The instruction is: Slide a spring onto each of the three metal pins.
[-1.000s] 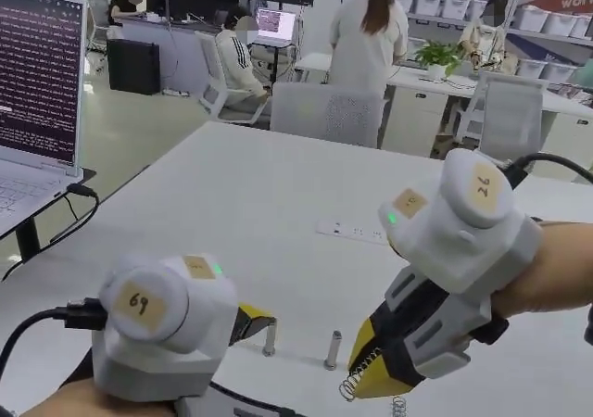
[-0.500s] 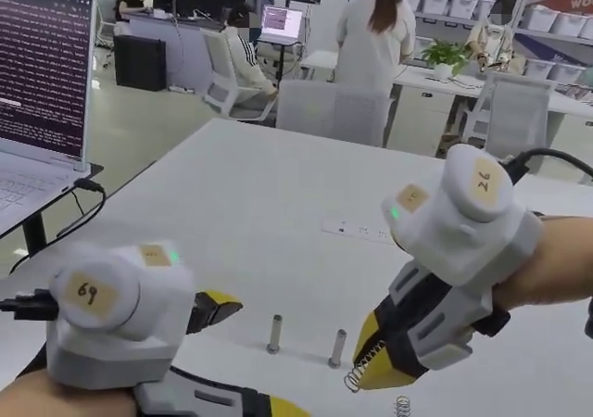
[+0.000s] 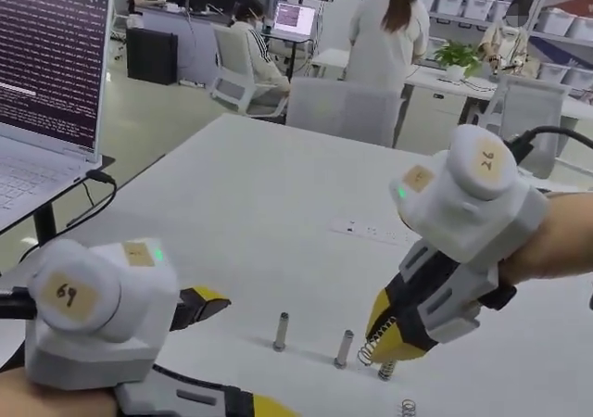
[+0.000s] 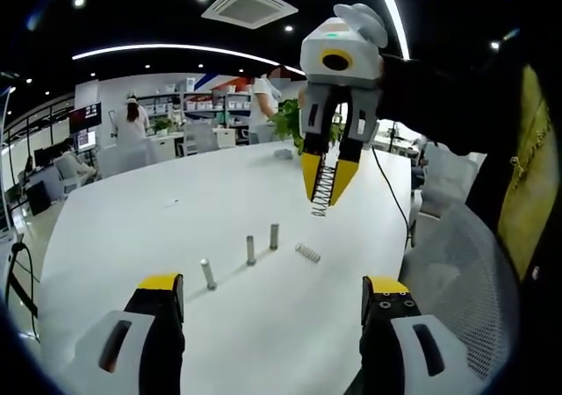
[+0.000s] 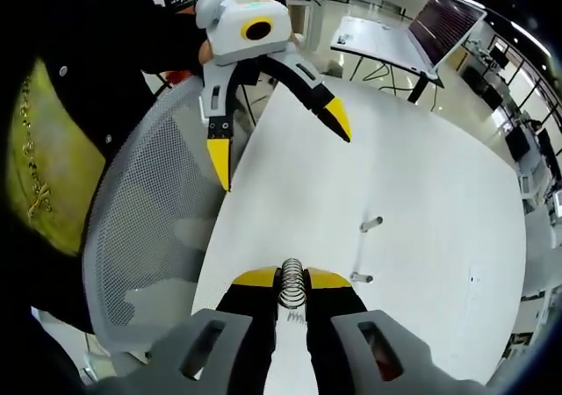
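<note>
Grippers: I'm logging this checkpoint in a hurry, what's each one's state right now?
Left gripper: open, empty.
Right gripper: shut on a spring.

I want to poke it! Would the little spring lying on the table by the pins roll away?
Probably: the loose spring lies on its side on the smooth white table, so a sideways nudge would likely roll it. Its thin open wire coils suggest it is very light and squashy.

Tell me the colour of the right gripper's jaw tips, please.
Yellow. The right gripper shows them best in the left gripper view.
</note>
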